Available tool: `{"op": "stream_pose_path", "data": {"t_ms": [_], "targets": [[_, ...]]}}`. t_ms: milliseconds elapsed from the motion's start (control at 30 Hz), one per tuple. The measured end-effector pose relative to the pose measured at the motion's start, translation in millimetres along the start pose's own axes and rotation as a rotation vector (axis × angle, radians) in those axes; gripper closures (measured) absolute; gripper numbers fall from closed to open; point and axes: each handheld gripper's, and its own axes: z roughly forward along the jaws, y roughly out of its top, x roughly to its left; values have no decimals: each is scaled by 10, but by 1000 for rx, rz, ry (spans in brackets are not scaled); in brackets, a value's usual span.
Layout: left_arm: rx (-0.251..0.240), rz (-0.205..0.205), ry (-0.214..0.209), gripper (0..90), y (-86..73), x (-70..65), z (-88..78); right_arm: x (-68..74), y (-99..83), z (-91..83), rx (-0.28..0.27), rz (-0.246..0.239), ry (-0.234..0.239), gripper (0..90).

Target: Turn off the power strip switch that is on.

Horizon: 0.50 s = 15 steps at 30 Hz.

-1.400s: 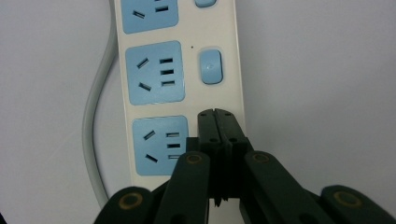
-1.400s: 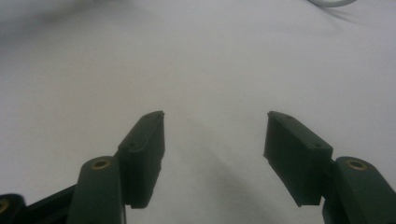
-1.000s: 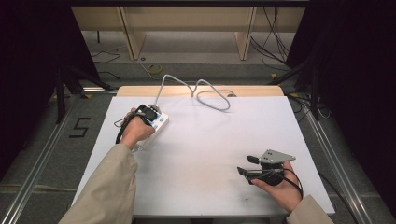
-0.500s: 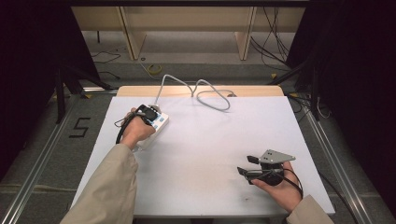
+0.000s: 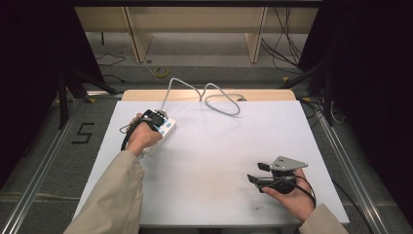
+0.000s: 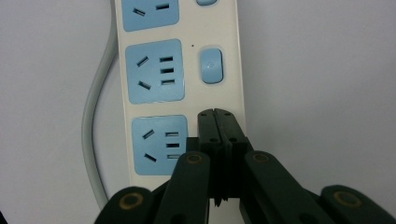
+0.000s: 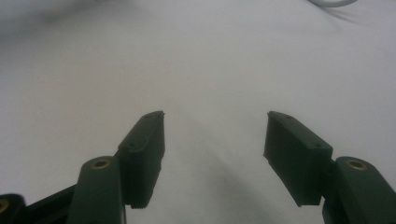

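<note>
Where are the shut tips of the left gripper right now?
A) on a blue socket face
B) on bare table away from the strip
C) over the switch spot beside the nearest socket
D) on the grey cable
C: in the left gripper view the left gripper has its jaws pressed together on the power strip, right of the nearest socket, in line with the blue switch of the next socket.
</note>
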Motion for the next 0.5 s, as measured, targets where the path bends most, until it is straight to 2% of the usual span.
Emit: {"op": "stream_pose_path", "data": {"t_ms": [133, 333, 500], "targets": [[6, 11, 6, 896, 4, -8, -2, 0, 0, 0, 1, 0, 0, 389], [-1, -1, 1, 896, 1, -3, 1, 1, -1, 4, 0, 1, 0, 389], [6, 12, 8, 896, 6, -11, -3, -2, 0, 1, 1, 0, 0, 389]]}}
